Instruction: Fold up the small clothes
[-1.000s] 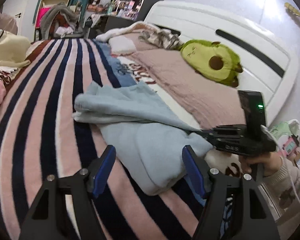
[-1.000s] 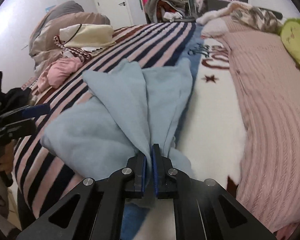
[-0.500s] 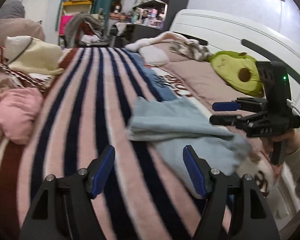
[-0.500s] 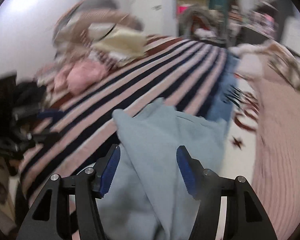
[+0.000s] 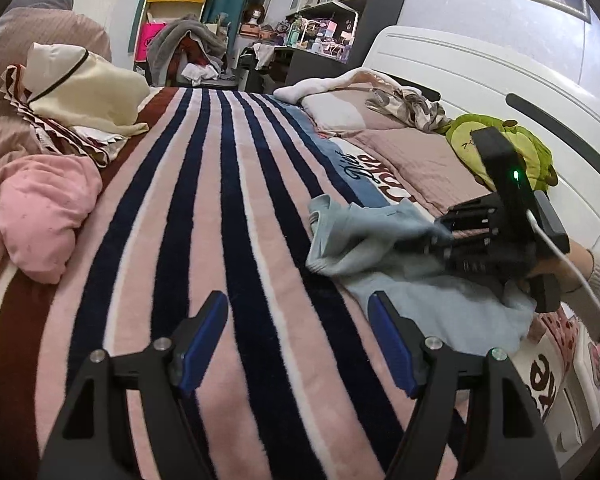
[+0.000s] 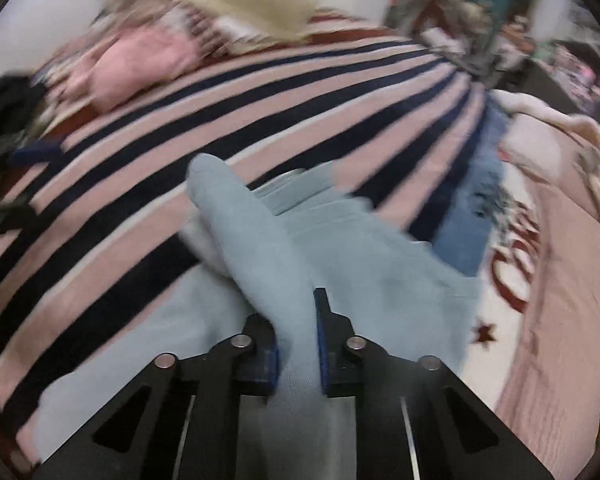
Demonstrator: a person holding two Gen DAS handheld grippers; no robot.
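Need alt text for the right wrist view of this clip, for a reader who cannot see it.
The right gripper is clamped on a fold of a light blue garment, which lies on a bed's striped blanket in pink, navy and white. The picture is motion-blurred; a pink garment and a cream one lie at the blanket's far edge.

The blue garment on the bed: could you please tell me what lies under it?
The blue garment lies across the striped blanket and, at its far side, a white lettered cover. The right gripper pinches a raised fold. Whatever sits beneath the bunched cloth is hidden.
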